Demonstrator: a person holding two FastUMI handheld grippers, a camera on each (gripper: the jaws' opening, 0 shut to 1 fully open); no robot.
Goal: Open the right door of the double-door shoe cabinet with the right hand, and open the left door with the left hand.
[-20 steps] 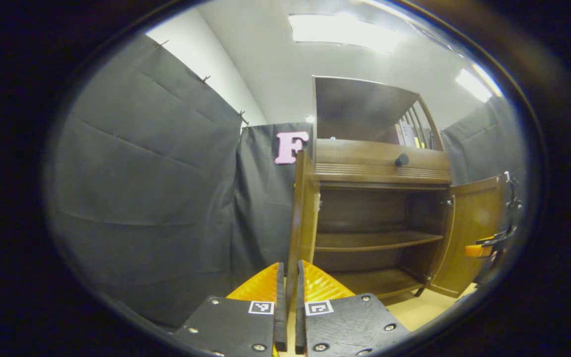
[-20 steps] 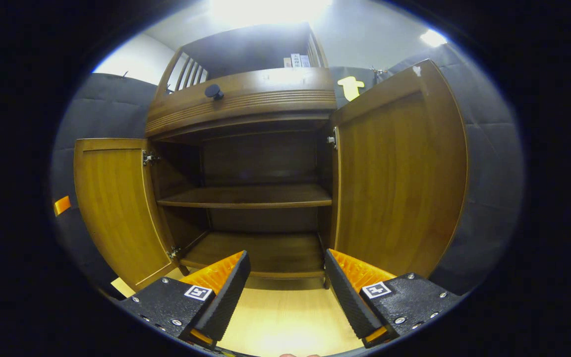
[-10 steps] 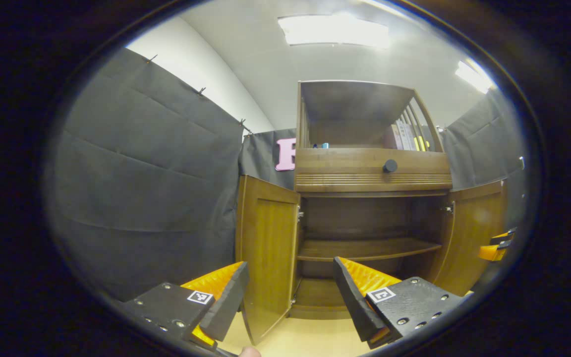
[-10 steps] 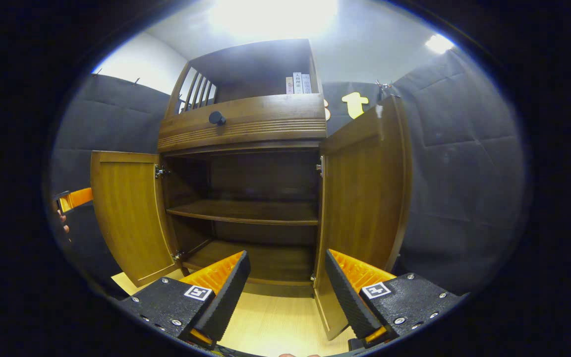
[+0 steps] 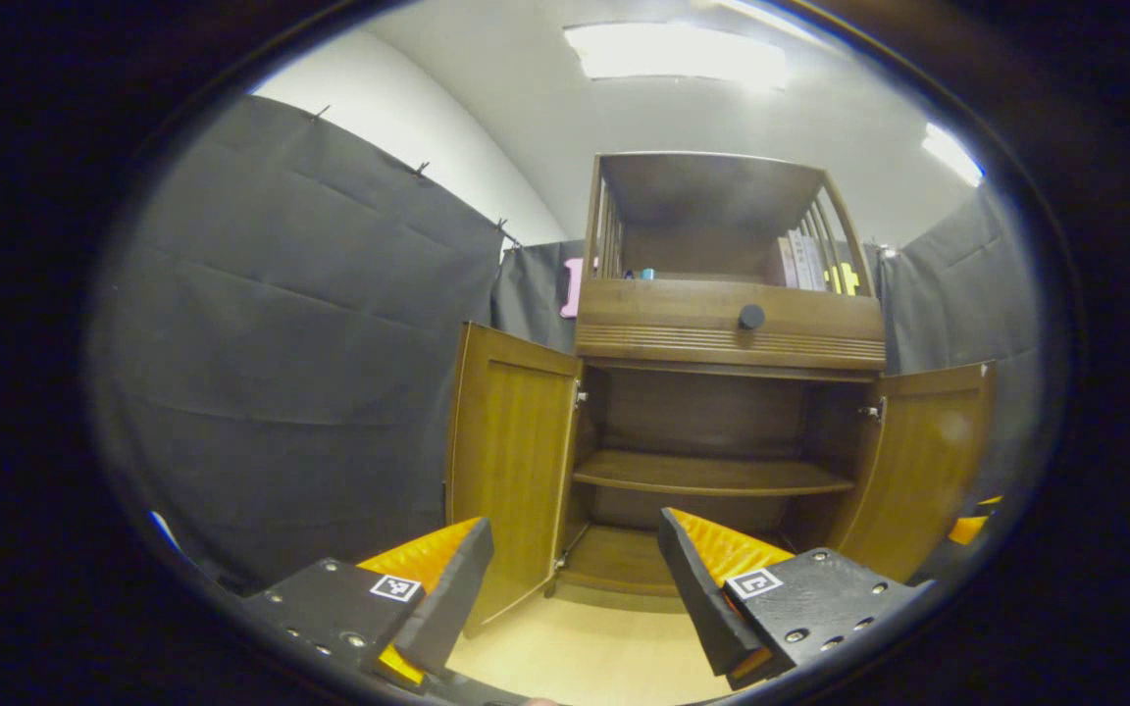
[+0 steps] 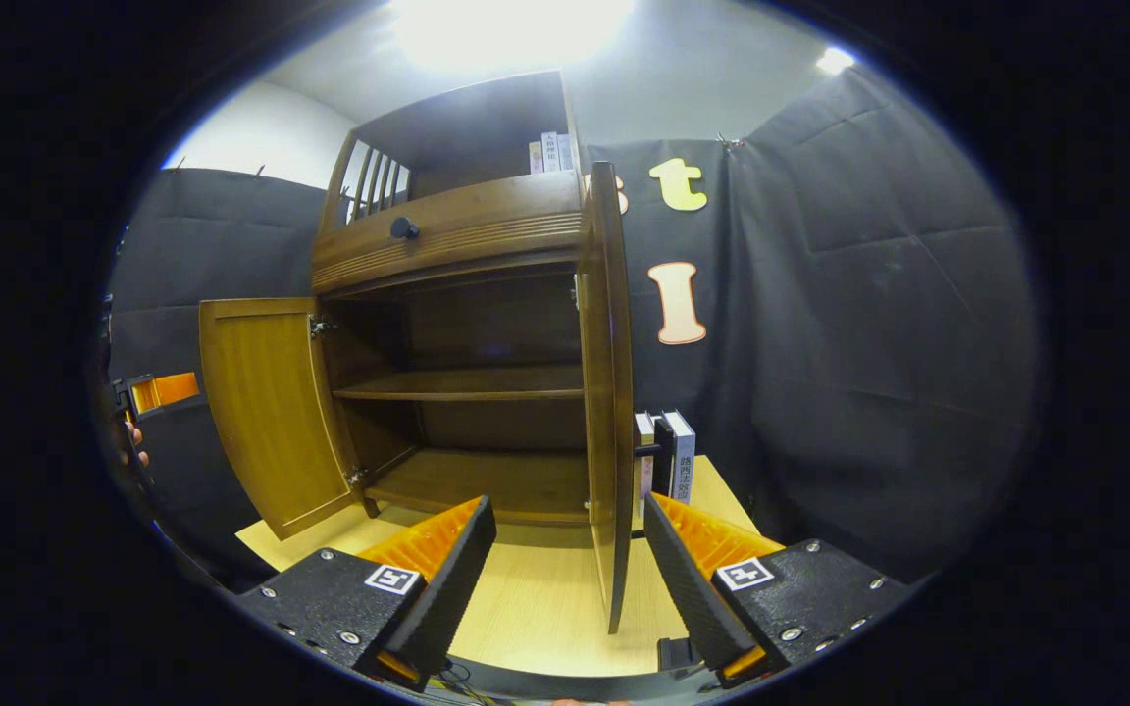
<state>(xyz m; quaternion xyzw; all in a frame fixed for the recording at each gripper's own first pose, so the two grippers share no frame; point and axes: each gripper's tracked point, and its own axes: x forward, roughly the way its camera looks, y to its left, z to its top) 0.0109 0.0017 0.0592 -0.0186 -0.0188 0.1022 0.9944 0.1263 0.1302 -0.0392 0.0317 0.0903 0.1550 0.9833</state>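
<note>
both cabinet doors stand open, both sets of jaws apart and empty

the shoe cabinet [image 5: 732, 338] stands upright on a pale wooden worktop [image 6: 545, 598], its long axis vertical, its open front facing both cameras. black cloth walls [image 5: 290, 343] close in the booth around it.

in the left gripper view the left door [image 5: 511, 461] is swung out towards the camera, its inner face showing, its long axis upright and hinged at the cabinet's left side. the right door [image 5: 923, 461] is swung out likewise on the far side. in the right gripper view the right door [image 6: 609, 392] is seen nearly edge-on, pointing straight at the camera, and its lower end falls between the two fingers but farther off, not touching them. the left door [image 6: 266, 412] hangs open at the left of that view.

inside, a middle shelf [image 5: 712, 476] and a bottom shelf [image 6: 487, 485] lie bare. above them is a drawer front with a dark round knob [image 5: 751, 316], and an open top bay with books [image 5: 805, 260].

the left gripper [image 5: 575, 579] has its jaws apart, holding nothing, well short of the left door. the right gripper [image 6: 570, 559] also has its jaws apart and empty. some books [image 6: 668, 456] stand on the worktop just right of the cabinet. a hand [image 6: 133, 446] holding the left gripper shows at the left edge of the right gripper view.
</note>
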